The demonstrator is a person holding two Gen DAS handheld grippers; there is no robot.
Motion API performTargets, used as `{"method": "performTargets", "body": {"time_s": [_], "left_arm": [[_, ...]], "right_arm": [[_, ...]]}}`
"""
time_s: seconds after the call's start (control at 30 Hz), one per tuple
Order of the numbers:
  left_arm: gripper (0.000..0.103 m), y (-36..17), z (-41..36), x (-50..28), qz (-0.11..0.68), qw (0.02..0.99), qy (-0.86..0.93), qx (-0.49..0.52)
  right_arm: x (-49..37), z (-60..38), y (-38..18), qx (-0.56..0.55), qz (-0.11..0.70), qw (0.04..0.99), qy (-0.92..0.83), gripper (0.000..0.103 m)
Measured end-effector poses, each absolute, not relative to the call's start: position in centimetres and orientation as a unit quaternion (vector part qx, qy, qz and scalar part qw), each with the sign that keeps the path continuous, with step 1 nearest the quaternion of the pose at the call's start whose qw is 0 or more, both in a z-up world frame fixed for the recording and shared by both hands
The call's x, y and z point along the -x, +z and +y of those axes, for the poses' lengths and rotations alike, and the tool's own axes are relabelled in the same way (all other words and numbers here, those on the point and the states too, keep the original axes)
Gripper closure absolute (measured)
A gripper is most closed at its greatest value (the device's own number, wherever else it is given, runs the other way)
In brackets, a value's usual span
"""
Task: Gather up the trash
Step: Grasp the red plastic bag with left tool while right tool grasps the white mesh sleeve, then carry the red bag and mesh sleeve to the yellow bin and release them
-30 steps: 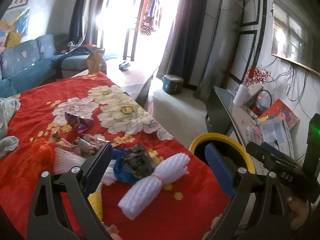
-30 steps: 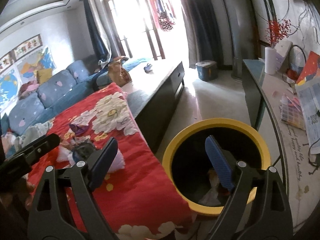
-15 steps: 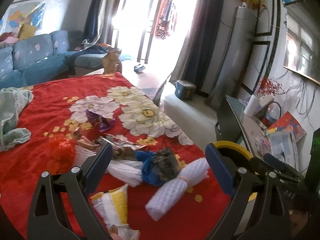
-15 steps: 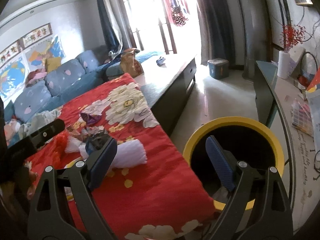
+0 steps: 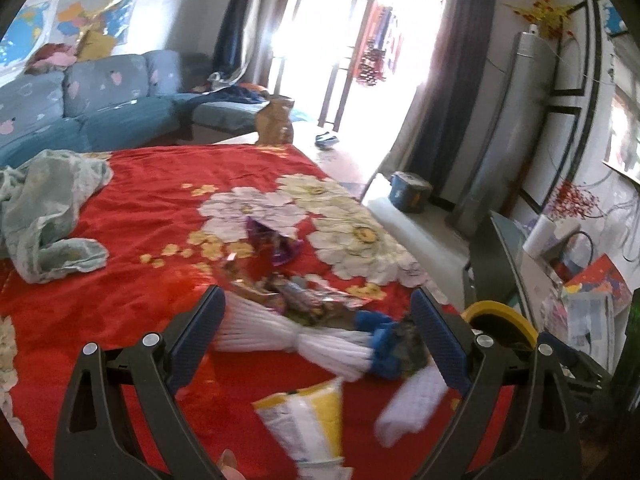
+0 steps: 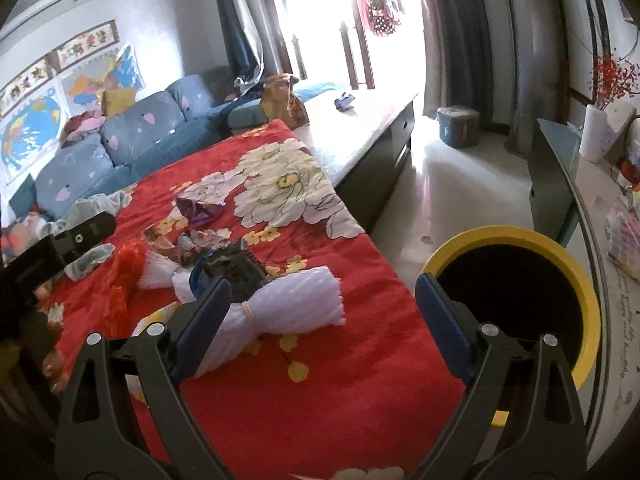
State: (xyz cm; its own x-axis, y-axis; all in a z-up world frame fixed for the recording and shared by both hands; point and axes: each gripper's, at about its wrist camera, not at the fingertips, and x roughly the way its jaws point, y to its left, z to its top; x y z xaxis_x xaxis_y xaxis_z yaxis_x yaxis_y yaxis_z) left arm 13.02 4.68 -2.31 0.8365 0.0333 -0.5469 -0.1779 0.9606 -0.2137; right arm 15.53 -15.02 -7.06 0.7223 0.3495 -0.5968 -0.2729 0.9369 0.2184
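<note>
White foam netting (image 6: 280, 304) lies mid-frame between the wide-open, empty right gripper (image 6: 320, 320); left gripper (image 5: 316, 340) gapes too, yellow bin (image 6: 516, 300) alongside for drops.

Two white foam nets (image 6: 280, 304), one yellow-rimmed bin (image 6: 576, 272).

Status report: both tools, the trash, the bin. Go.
Left tool open, empty, over the trash pile. Right tool open, empty, between white foam net and yellow bin. Trash on the red cloth; nothing blocking.
</note>
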Motion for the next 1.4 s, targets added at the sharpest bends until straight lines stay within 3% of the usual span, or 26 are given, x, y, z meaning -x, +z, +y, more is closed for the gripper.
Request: {"method": "performTargets", "body": {"time_s": [0.53,0.6,0.7,0.87,1.0,1.4], "left_arm": [[0.013,-6.9,12.9,-13.3,0.322,0.916,0.13,0.201],[0.014,-7.7,13.7,-13.4,0.33,0.91,0.128,0.214],[0.026,-8.5,14.3,-13.5,0.339,0.903,0.12,0.235],[0.055,-9.3,14.3,-13.9,0.353,0.898,0.106,0.24],[0.061,-9.5,14.0,-14.1,0.358,0.898,0.101,0.234],[0.066,-6.4,14.3,-12.6,0.31,0.916,0.102,0.233]], "right_arm": [[-19.8,-12.9,-10.7,-0.096,0.404,0.894,0.17,0.02],[-20.0,-13.0,-11.2,-0.099,0.414,0.888,0.176,0.029],[-20.2,-12.9,-11.9,-0.104,0.427,0.878,0.186,0.045],[-19.8,-12.6,-12.1,-0.093,0.429,0.877,0.197,0.06],[-19.6,-12.8,-11.7,-0.089,0.426,0.878,0.2,0.073],[-18.7,-13.7,-10.6,-0.092,0.42,0.877,0.213,0.09]]}}
